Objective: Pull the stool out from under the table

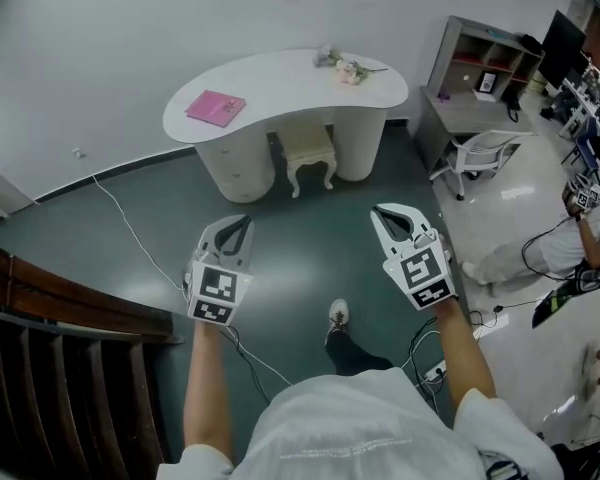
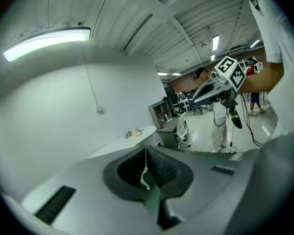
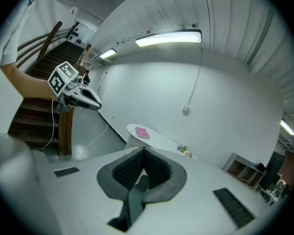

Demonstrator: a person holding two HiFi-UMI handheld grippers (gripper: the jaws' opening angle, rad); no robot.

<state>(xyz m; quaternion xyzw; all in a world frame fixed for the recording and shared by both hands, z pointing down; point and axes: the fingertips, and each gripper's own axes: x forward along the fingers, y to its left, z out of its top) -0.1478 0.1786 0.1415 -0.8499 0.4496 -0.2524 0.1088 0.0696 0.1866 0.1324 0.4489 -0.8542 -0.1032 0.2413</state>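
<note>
A cream stool (image 1: 308,153) with curved legs stands tucked under the white kidney-shaped table (image 1: 280,86), between its two round pedestals. My left gripper (image 1: 237,219) and right gripper (image 1: 387,210) hang in the air well short of the stool, over the dark green floor, both pointing toward the table. Each is shut with nothing between its jaws. The left gripper view shows its closed tips (image 2: 146,148) and the table's far end (image 2: 122,141) beyond. The right gripper view shows its closed tips (image 3: 144,151) and the table (image 3: 154,137) with the pink book (image 3: 142,133).
A pink book (image 1: 216,107) and a small bunch of flowers (image 1: 342,66) lie on the table. A white cable (image 1: 130,230) runs across the floor on the left. A wooden staircase (image 1: 50,368) is at lower left; a grey shelf desk (image 1: 485,83) and white chair (image 1: 477,156) stand right.
</note>
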